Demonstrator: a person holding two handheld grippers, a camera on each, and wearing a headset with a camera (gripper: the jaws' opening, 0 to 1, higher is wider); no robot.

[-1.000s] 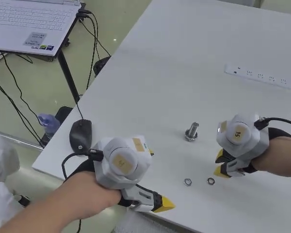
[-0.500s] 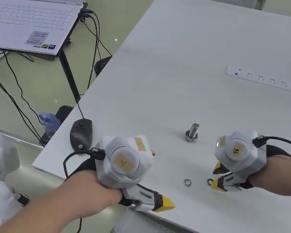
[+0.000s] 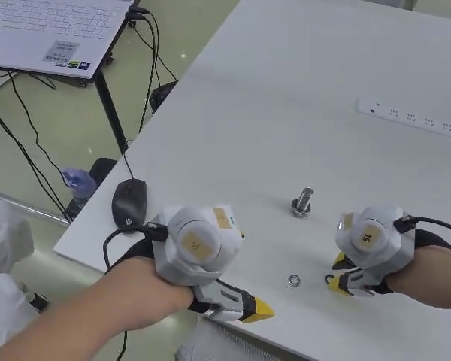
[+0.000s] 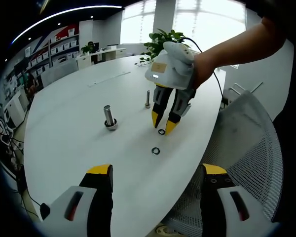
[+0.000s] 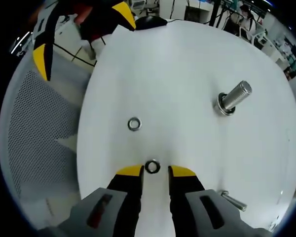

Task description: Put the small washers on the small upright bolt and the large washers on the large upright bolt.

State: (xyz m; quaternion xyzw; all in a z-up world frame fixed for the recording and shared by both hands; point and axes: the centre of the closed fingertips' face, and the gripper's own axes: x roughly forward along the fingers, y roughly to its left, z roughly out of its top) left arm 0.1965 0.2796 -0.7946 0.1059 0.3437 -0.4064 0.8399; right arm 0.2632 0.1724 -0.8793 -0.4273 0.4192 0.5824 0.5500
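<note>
Right gripper view: I hold the right gripper (image 5: 155,171) low on the surface (image 5: 187,59), its jaws slightly apart around one washer (image 5: 152,166), ready to pinch it. A second washer (image 5: 133,123) lies near. My left gripper (image 4: 157,170) hangs released at the surface edge.

Bright even daylight, soft faint shadows, blown-out windows (image 4: 202,24), fisheye bending toward gripper-view edges, focus sharp.
</note>
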